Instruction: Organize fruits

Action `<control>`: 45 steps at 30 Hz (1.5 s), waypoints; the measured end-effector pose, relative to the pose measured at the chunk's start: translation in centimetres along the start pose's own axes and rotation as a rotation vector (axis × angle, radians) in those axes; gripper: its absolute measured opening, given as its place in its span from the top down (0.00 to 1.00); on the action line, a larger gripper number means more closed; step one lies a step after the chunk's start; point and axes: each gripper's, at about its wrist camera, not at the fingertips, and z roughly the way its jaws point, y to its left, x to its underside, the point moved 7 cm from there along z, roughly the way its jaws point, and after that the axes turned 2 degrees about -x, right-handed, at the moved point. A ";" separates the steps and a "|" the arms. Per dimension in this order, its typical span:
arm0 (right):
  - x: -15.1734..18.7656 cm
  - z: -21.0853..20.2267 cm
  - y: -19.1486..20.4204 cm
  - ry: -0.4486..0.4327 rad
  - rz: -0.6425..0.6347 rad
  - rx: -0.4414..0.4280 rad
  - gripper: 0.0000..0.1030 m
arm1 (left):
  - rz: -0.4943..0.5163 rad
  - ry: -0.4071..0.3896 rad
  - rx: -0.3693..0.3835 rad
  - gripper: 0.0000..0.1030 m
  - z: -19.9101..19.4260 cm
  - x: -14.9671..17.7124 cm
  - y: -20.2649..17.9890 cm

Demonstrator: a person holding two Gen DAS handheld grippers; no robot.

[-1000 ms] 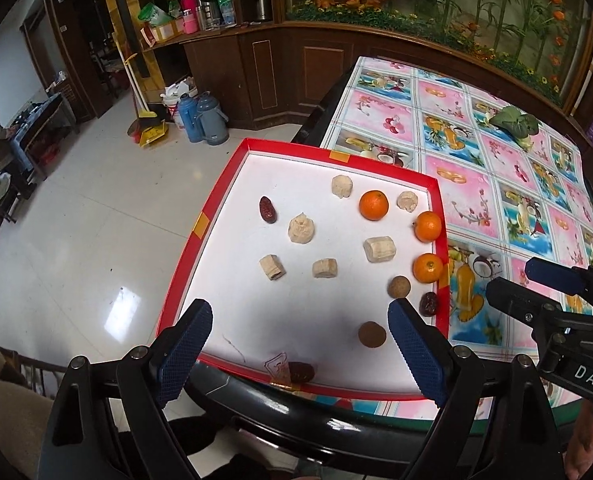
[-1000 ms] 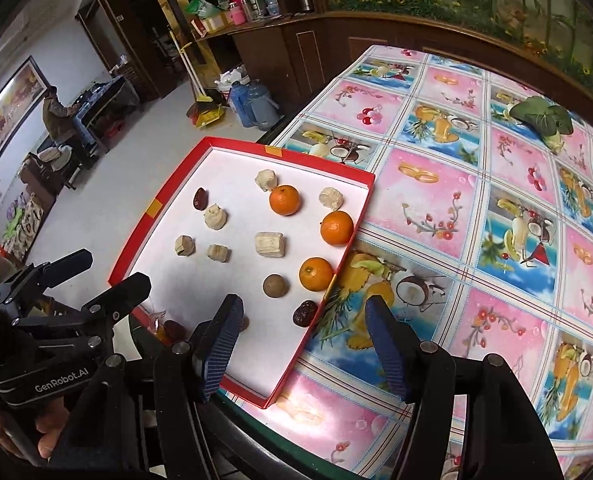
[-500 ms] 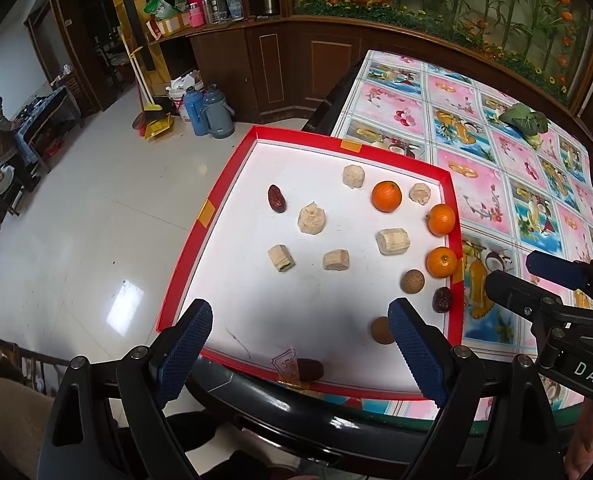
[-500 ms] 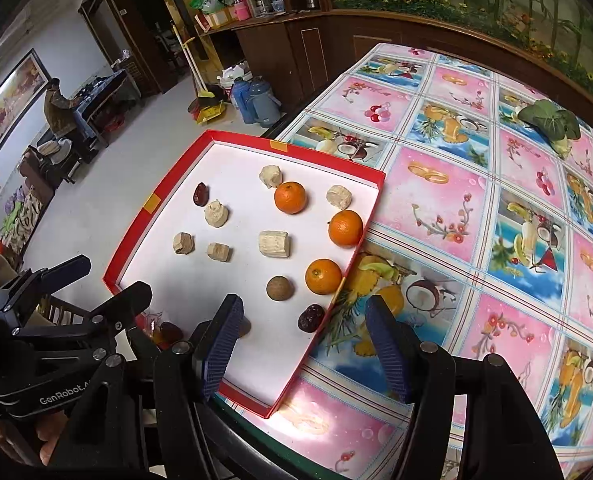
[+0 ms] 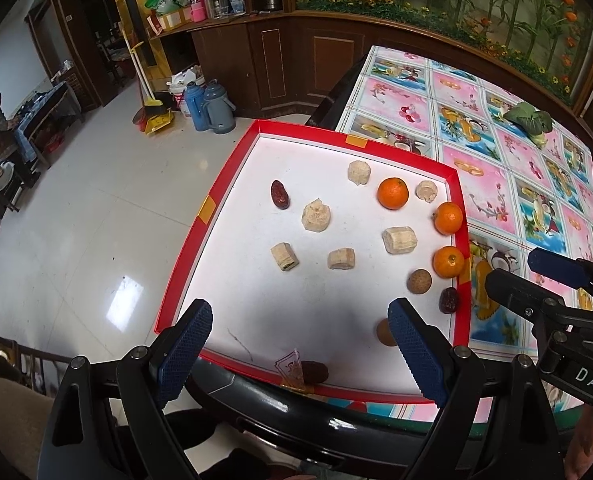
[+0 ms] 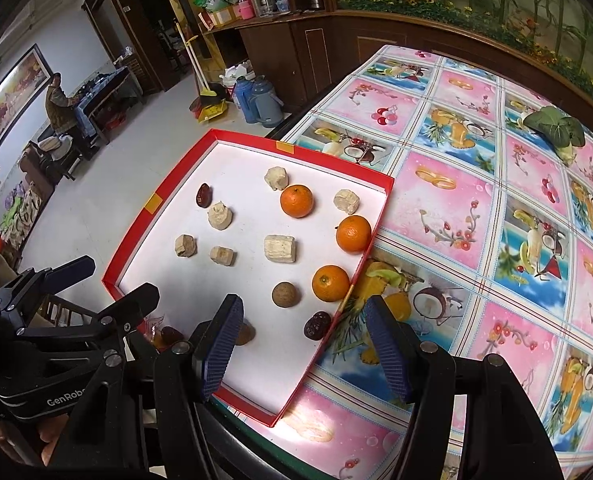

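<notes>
Reading "GenRobo" on the left gripper [image 6: 76, 300] body and "DAS" on the right gripper [image 5: 552, 276] (both lettering cut off), I count inside the red tray [image 5: 232, 160] three oranges [image 5: 393, 193], six pale chunks [image 5: 316, 216], three dark dates [image 5: 280, 194] and two brown round fruits [image 5: 419, 281]. Both pairs of fingers are spread wide, gripping nothing. From the left fingers [image 5: 184, 354] the fruit lies toward twelve o'clock; one brown fruit sits beside the right-hand pad.
</notes>
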 end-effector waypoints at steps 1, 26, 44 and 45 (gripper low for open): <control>0.0 0.0 0.0 -0.001 0.000 0.000 0.37 | 0.001 0.000 -0.001 0.12 0.0 0.0 0.0; -0.4 -0.1 0.3 -0.007 -0.012 0.007 0.37 | 0.002 -0.006 -0.009 0.12 0.0 -0.2 0.5; -0.4 0.0 0.4 -0.003 -0.011 0.006 0.37 | 0.014 0.000 -0.020 0.12 0.6 -0.2 0.7; -0.4 0.0 0.4 0.000 -0.011 0.007 0.37 | 0.014 0.002 -0.019 0.12 0.7 -0.2 0.8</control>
